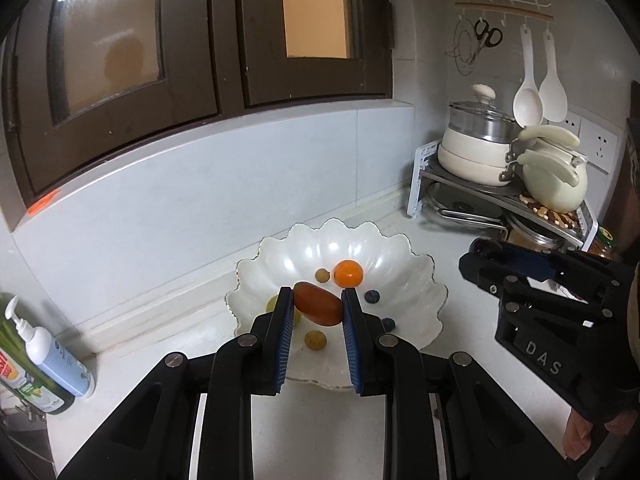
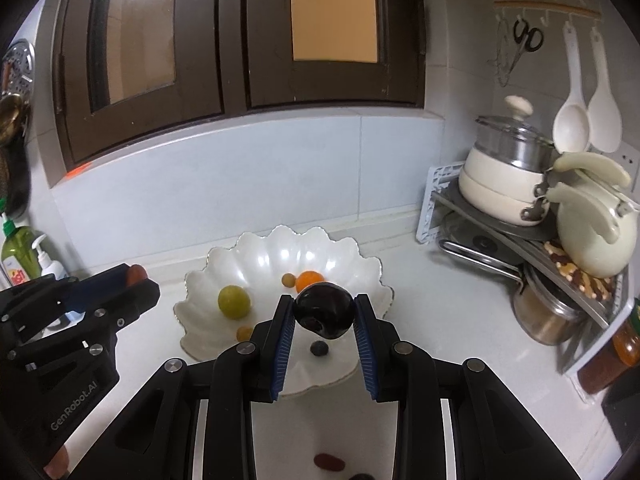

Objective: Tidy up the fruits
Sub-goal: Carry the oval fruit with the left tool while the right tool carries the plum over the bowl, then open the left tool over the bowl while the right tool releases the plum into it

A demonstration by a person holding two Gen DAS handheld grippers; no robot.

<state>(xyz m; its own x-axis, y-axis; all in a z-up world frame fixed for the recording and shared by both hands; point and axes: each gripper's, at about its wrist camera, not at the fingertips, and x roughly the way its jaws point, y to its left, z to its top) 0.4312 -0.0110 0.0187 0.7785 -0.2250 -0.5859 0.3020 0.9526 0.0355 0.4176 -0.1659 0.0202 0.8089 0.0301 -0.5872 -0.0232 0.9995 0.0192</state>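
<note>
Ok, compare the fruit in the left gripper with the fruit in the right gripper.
The reddish-brown fruit in the left gripper is elongated and oval; the dark fruit in the right gripper is rounder and lumpier. The first is matte amber-brown, the second glossy and nearly black. The first lies tilted across its pads; the second sits level. Both are clamped at the fingertips above the white scalloped bowl.
</note>
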